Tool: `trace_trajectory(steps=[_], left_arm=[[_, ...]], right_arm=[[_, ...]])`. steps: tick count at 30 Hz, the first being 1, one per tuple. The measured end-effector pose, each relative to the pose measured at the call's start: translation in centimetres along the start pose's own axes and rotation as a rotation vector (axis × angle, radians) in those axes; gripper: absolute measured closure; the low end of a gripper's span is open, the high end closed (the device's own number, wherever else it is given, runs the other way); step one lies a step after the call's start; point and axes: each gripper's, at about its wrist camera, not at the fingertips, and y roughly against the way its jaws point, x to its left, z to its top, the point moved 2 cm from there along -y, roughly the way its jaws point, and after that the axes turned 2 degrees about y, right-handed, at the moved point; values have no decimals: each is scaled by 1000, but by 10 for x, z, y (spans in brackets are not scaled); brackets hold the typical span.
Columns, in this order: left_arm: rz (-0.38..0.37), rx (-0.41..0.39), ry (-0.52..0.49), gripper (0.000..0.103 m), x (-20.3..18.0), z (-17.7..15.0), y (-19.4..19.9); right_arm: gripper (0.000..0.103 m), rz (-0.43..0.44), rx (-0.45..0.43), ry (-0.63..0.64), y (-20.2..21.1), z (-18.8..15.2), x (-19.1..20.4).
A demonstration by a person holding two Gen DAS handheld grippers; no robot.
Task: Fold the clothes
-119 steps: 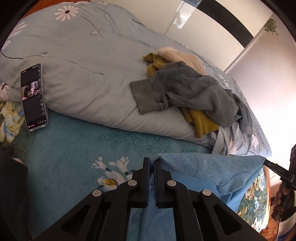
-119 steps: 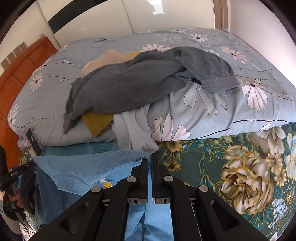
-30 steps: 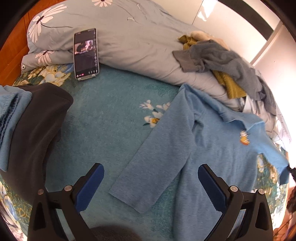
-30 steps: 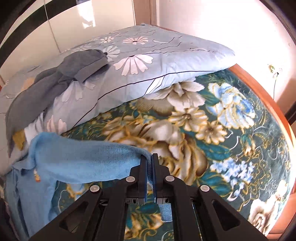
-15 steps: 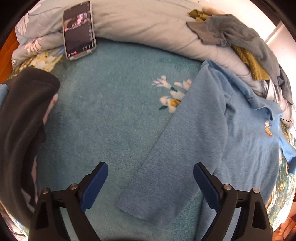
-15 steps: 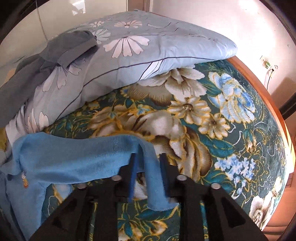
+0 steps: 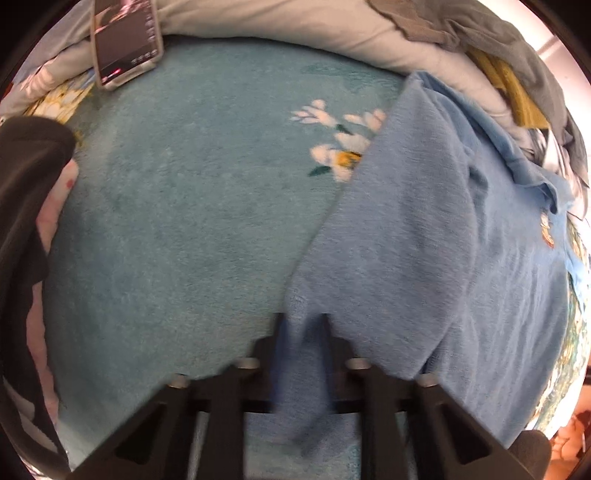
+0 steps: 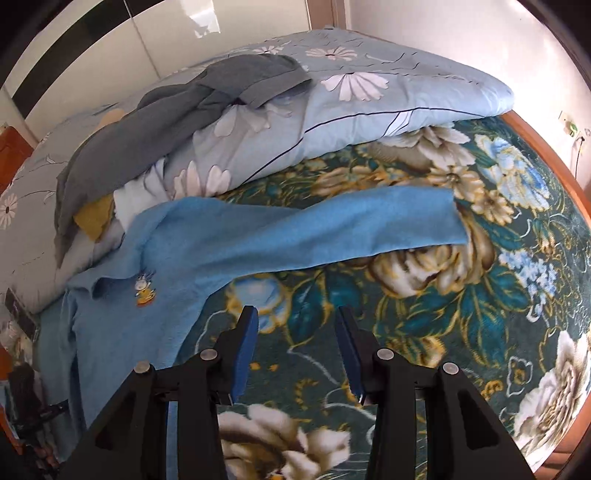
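Left wrist view: my left gripper (image 7: 301, 325) has its jaws drawn close on the cuff end of one sleeve of the blue sweater (image 7: 443, 240); the fabric fills the gap between the fingers (image 7: 275, 332) and hangs down past them. Motion blur prevents me from confirming how firmly the cloth is pinched, but it sits squarely between both pads. The sweater body lies spread flat on the teal blanket (image 7: 184, 221), collar toward the rolled duvet (image 7: 295, 22) at the head of the bed. A phone (image 7: 127, 40) leans against that duvet at upper left, screen lit. A dark garment (image 7: 22, 184) lies at the left edge of the blanket. A pile of grey and mustard clothes (image 7: 498, 48) rests on the duvet, upper right.

Right wrist view: my right gripper (image 8: 297, 350) has its jaws apart, blue pads empty, over the floral bedspread (image 8: 461, 314). The other sleeve of the blue sweater (image 8: 295, 236) lies stretched out flat to the right ahead of the fingertips, not touching them. A small cartoon patch (image 8: 144, 288) shows on the chest. The grey garment (image 8: 177, 122) drapes over the flowered duvet (image 8: 388, 92) behind, with a mustard piece (image 8: 92, 218) tucked beneath it.
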Motion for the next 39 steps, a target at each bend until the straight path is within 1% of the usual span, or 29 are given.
trace_trajectory(steps=[3,6,8,10,14,17,19,23,25,26,27,29,30,32,34,35,37,39], left_arm=[[86,-67,-41,98,4,9,15],[172,-134,-82,98,8,19,30],[231,-168,-56,98,23,36,39],[269,-189,-17,98,39,54,44],[333,-194,36,97,60,85,39],[358,-190,21,97,62,94,37],[373,-178,-1,97,60,100,28],[314,-183,-25,93,55,105,26],[305,-192,-50,72,49,98,31],[307,-212,-71,52,43,94,37],[310,-234,-94,41,37,89,42],[304,-309,-206,38,13,78,58],[287,-337,-277,36,-1,75,62],[263,-384,-463,31,-39,72,68],[241,-441,-653,30,-80,70,67],[235,-455,-732,27,-98,70,62],[226,-476,-888,26,-134,71,50],[239,-478,-1006,26,-158,74,34]], right_arm=[[59,22,11,27,-2,-2,17],[59,25,18,44,-3,-3,24],[59,17,27,48,-6,-3,24],[59,8,35,43,-9,-3,22],[59,-6,48,36,-15,0,16],[59,-15,55,40,-20,5,13],[59,-19,60,52,-24,9,14],[59,2,66,111,-33,19,26],[59,20,62,164,-36,25,36],[59,31,59,196,-38,29,42],[59,42,55,238,-39,32,50],[59,53,38,358,-40,39,69],[59,51,25,435,-41,41,80],[59,41,0,603,-45,45,105],[59,35,-13,748,-52,47,127],[59,38,-16,809,-56,47,138],[59,33,-24,921,-67,49,155],[59,12,-32,1029,-79,48,169]])
